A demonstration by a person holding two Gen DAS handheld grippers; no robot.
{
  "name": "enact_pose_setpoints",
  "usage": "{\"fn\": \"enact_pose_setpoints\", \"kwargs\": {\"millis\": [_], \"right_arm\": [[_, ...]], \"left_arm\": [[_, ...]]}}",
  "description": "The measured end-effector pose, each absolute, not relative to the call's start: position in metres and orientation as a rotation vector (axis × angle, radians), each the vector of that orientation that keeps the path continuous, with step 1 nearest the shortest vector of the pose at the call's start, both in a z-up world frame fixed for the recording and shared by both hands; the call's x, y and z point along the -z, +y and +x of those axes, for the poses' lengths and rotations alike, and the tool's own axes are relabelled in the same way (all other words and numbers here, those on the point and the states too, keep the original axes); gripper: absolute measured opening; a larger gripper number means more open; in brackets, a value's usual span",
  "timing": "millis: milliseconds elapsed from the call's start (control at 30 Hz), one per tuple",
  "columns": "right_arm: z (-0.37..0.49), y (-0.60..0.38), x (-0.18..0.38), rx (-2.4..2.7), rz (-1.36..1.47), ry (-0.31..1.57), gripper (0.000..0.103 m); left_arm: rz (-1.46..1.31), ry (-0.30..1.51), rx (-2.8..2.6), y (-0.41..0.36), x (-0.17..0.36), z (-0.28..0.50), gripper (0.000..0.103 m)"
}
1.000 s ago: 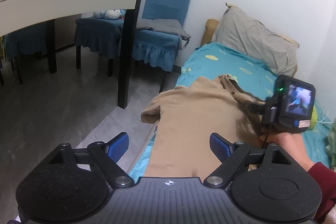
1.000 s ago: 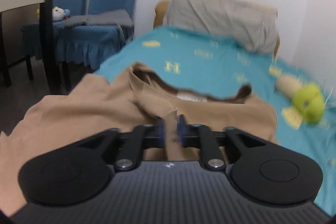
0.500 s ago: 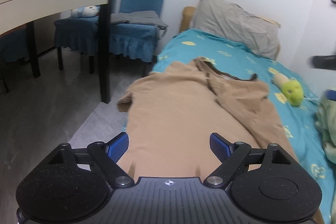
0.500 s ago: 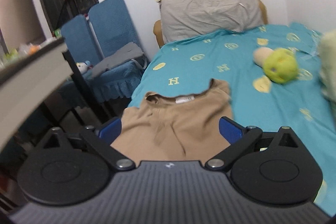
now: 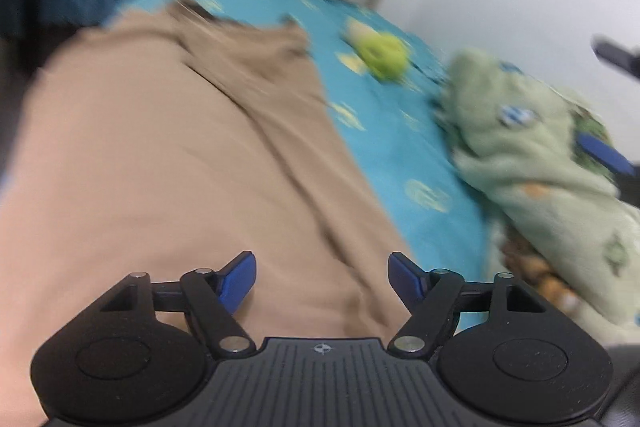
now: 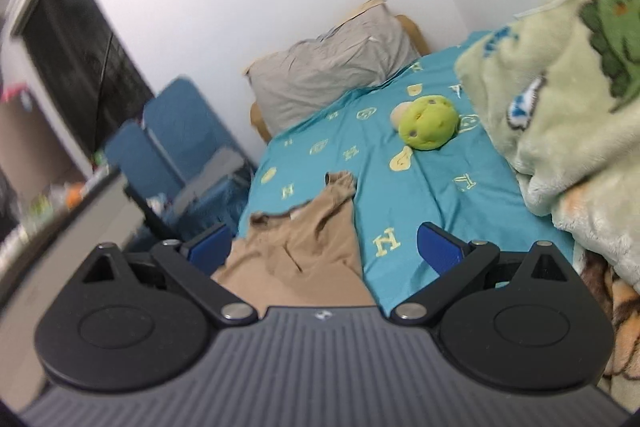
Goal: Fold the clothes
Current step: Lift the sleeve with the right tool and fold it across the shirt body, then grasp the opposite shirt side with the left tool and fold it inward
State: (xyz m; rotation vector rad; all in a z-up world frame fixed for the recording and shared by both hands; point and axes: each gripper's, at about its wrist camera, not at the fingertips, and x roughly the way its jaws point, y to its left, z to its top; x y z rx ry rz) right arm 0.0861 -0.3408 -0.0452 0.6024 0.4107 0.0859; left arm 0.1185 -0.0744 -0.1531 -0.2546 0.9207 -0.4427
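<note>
A tan shirt lies spread on the teal bed sheet, its right side folded in over the body and its collar toward the pillow. My left gripper hovers low over the shirt's near part, jaws closing, with cloth under the gap but not pinched. In the right wrist view the shirt shows below and ahead, collar end up. My right gripper is raised above the bed, wide open and holding nothing. One of its blue fingers shows at the right edge of the left wrist view.
A green plush toy lies on the sheet beyond the shirt. A pale green blanket is heaped on the right. A grey pillow sits at the bed's head. Blue chairs and a table edge stand left of the bed.
My right gripper let go of the shirt's fold near the collar, opened wide and rose away, rolling. My left gripper swung right over the shirt, tilted down, and its jaws narrowed.
</note>
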Motion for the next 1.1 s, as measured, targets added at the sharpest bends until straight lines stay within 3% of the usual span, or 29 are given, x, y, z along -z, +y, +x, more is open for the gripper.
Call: {"fn": "enact_pose_setpoints", "kwargs": {"millis": [33, 100, 267, 500, 633, 733, 967, 1033, 1067, 1100], "right_arm": [[0.087, -0.347, 0.048, -0.085, 0.628, 0.412, 0.101], [0.091, -0.358, 0.055, -0.086, 0.665, 0.419, 0.101], [0.103, -0.378, 0.071, -0.077, 0.715, 0.462, 0.101], [0.113, -0.384, 0.088, -0.125, 0.818, 0.517, 0.101], [0.115, -0.382, 0.091, -0.149, 0.834, 0.535, 0.101], [0.116, -0.382, 0.093, -0.154, 0.849, 0.545, 0.101], [0.121, -0.377, 0.096, -0.153, 0.817, 0.572, 0.101], [0.125, -0.373, 0.099, -0.147, 0.793, 0.595, 0.101], [0.127, -0.370, 0.101, -0.143, 0.780, 0.612, 0.101], [0.128, -0.368, 0.102, -0.141, 0.768, 0.627, 0.101]], "left_arm": [[-0.264, 0.949, 0.469, -0.085, 0.160, 0.118, 0.069], [-0.286, 1.013, 0.498, -0.101, 0.175, 0.120, 0.055], [-0.327, 1.046, 0.566, -0.123, 0.203, 0.122, 0.039], [-0.385, 1.024, 0.667, -0.126, 0.219, 0.128, 0.039], [-0.512, 1.108, 0.802, -0.121, 0.228, 0.130, 0.039], [-0.483, 1.135, 0.755, -0.125, 0.234, 0.128, 0.028], [-0.436, 1.135, 0.764, -0.134, 0.236, 0.123, 0.029], [-0.432, 1.159, 0.754, -0.132, 0.234, 0.124, 0.018], [-0.423, 1.179, 0.746, -0.131, 0.232, 0.124, 0.005], [-0.416, 1.188, 0.741, -0.130, 0.230, 0.123, 0.003]]}}
